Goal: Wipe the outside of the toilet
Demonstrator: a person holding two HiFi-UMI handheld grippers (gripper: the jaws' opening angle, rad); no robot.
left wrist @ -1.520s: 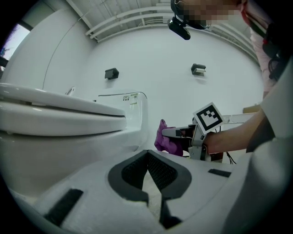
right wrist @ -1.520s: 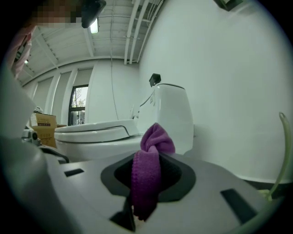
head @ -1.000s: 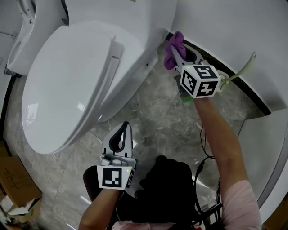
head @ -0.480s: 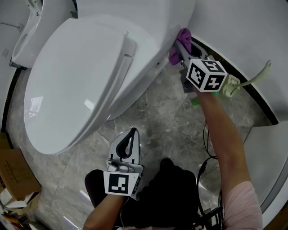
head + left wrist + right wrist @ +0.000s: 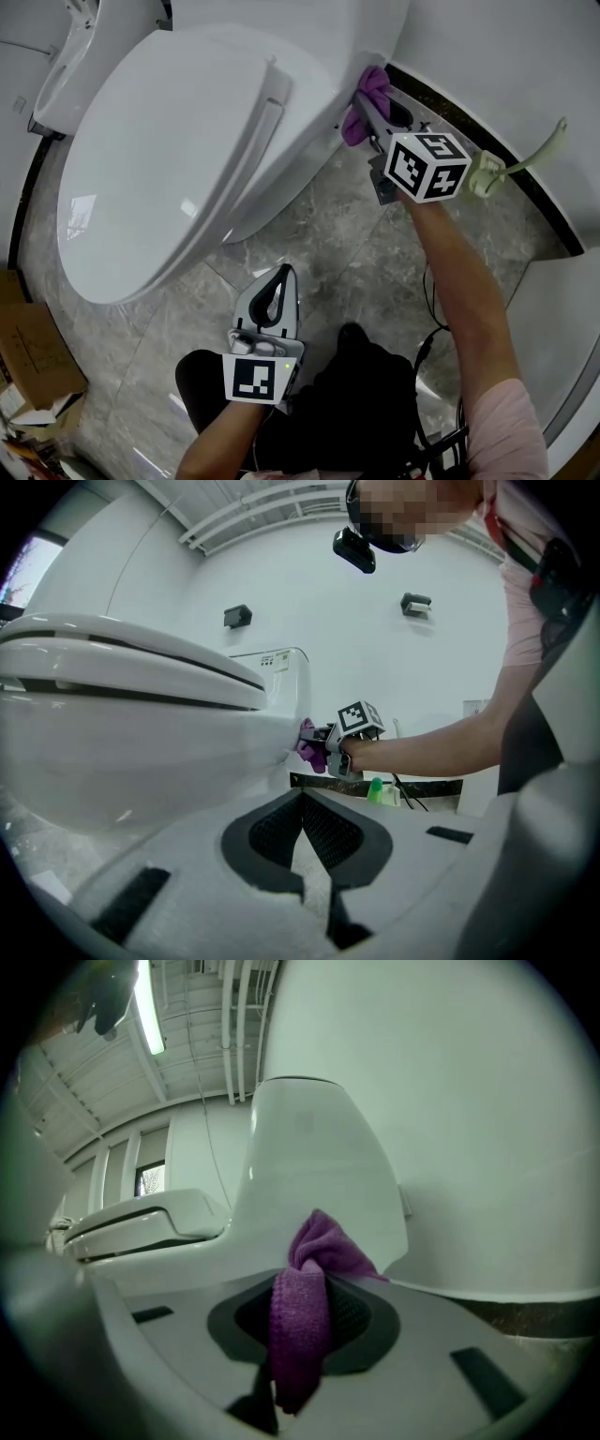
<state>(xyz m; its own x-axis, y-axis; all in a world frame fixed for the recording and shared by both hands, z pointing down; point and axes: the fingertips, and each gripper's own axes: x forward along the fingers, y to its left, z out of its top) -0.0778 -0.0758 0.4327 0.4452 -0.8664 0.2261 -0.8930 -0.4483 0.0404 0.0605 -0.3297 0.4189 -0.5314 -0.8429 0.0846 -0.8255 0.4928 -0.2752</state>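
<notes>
My right gripper [image 5: 364, 97] is clamped on a folded purple cloth [image 5: 359, 116]. Its jaws pinch the cloth through the middle, so a bunched end sticks out past the tips. That bunched end presses against the outer side of the white toilet [image 5: 187, 141], low on the body near its back. This is close to where the toilet meets the white wall [image 5: 487, 56]. I judge the cloth is held this way so that soft fabric, not the hard jaw tips, rubs the porcelain. My right arm reaches forward over the grey stone floor [image 5: 347, 253] to get into that narrow rear corner.

My left gripper [image 5: 280, 275] hangs low over the floor in front of the toilet, well apart from it. Its jaws are together at the tips with nothing between them. It looks parked out of the way, since one gripper can do the wiping alone.

The toilet lid is down. The task looks under way at the back of the toilet's side. From here I cannot tell how much of the outside has been wiped.
</notes>
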